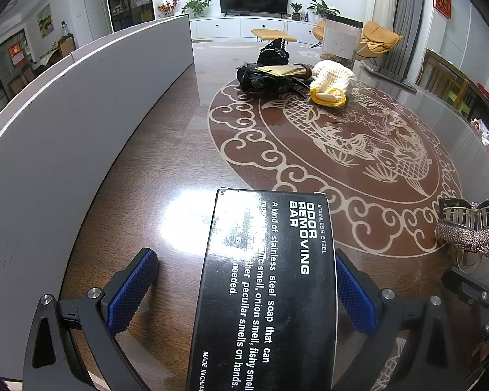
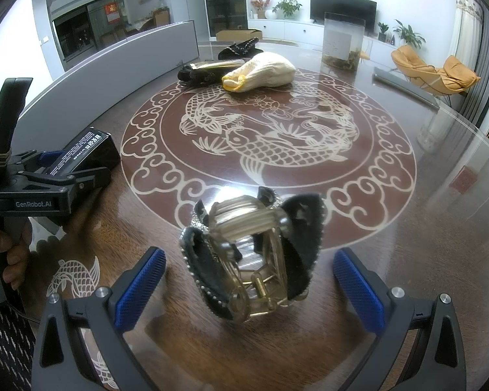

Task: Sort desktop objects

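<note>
Desktop objects mid-sort: black soap box sits between the spread jaws of the left gripper; hair claw clip between the right gripper's spread jaws.

Neither looks gripped; beyond the jaws, a crocheted pouch and dark accessories lie unsorted.

Open tabletop stretches across the fish medallion. A grey partition walls the left edge; dark accessories and a knitted pouch crowd the far side.
</note>
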`<state>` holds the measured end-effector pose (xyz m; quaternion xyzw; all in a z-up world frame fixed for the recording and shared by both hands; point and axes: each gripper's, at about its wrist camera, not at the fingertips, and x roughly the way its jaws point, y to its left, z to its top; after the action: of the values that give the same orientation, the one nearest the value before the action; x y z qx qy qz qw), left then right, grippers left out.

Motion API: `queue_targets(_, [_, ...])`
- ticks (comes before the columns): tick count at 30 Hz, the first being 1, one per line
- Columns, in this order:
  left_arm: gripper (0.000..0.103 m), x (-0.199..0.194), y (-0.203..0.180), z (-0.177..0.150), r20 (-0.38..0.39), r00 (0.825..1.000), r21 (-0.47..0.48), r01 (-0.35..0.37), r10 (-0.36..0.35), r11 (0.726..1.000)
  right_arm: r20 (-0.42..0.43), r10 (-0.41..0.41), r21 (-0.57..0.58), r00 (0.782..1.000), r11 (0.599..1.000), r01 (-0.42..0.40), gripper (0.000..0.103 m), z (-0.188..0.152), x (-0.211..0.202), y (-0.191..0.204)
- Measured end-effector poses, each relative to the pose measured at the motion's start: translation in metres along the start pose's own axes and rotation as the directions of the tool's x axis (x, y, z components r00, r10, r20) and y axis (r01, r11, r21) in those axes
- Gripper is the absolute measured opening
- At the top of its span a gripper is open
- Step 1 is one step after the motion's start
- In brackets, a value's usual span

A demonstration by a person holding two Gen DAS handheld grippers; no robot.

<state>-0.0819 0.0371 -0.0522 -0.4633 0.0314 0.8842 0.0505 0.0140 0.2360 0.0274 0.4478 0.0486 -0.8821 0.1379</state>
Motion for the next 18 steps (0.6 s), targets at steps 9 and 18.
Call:
queue_targets(9, [0.103, 0.0003, 0.0001, 0.0002, 0.0, 1.0, 0.0, 0.0, 0.0, 1.0, 0.0, 0.003, 0.002, 1.0, 1.0, -0.003, 0.103, 0.0001, -0.0003, -0.0002])
queue_targets(18, [0.103, -0.0017, -0.0004, -0.001, 0.0, 1.0, 0.0, 0.004, -0.004, 1.0, -0.008, -0.017, -0.014, 1.0, 1.0, 0.017, 0.103, -0.0003, 0.0011, 0.0022])
